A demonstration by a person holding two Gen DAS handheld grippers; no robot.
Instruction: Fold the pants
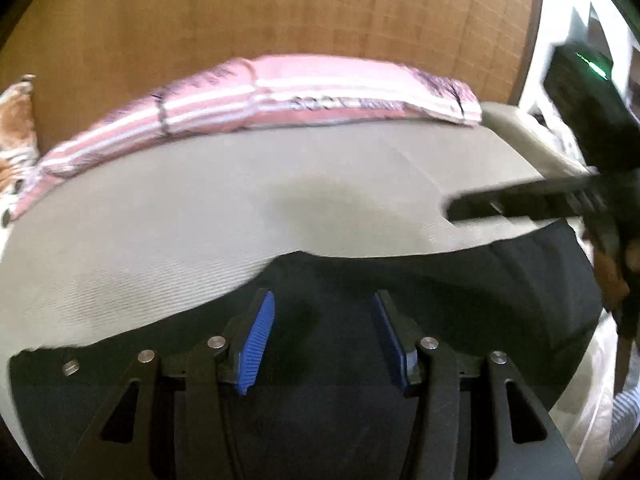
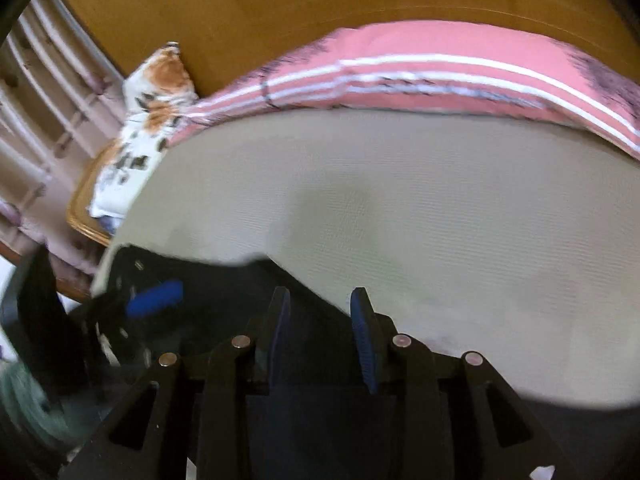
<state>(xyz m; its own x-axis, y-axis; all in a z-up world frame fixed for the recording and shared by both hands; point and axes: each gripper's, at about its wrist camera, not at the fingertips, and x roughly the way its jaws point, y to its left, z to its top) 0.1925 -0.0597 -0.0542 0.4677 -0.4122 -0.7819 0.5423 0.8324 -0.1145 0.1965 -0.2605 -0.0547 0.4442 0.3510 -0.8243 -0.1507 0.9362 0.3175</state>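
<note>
Left tongs [image 1: 323, 316], right tongs [image 2: 320, 312]: both parted, blue pads clamping nothing, poised over dark pants [image 1: 460, 288]. Pants spread flat on near part of beige bed sheet [image 1: 200, 208]. Wooden headboard [image 1: 280, 8] beyond. Pink striped pillow [image 1: 280, 92] along far edge. Floral cushion [image 2: 156, 92] at corner.

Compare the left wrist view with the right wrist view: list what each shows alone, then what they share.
Only the left wrist view: the right gripper reaching in from the right edge, and a pale cushion beyond the pink bolster's end.

Only the right wrist view: the left gripper at the lower left, a pale slatted frame, and a wooden edge under the floral pillow.

Both: dark pants on the beige sheet, pink striped bolster, floral pillow, wooden headboard.
</note>
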